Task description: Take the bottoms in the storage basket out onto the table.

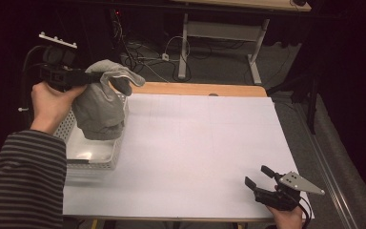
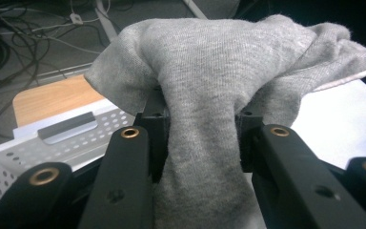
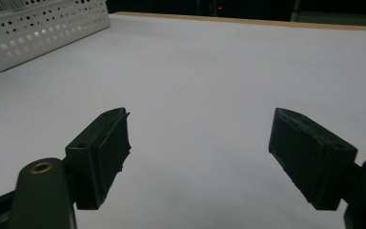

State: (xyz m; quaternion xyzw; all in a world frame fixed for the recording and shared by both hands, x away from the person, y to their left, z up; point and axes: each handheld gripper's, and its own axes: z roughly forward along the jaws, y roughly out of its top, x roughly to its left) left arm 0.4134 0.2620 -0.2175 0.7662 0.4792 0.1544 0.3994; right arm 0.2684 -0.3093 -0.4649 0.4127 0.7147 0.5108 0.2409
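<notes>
A grey knitted cloth (image 1: 100,102) hangs bunched from my left gripper (image 1: 116,82), lifted over the white perforated basket (image 1: 93,160) at the table's left side. In the left gripper view the jaws pinch the grey cloth (image 2: 205,86) between them, and it drapes over both fingertips with the basket (image 2: 9,162) below. My right gripper (image 1: 259,175) rests low near the table's front right corner, jaws wide apart. Nothing lies between the fingers of that right gripper (image 3: 200,152), just white tabletop.
A white sheet (image 1: 195,148) covers the table, with a wooden edge (image 1: 200,89) at the far side. Beyond it stand a desk frame (image 1: 219,43) and cables on the floor. The basket's corner (image 3: 38,33) appears at the upper left of the right gripper view.
</notes>
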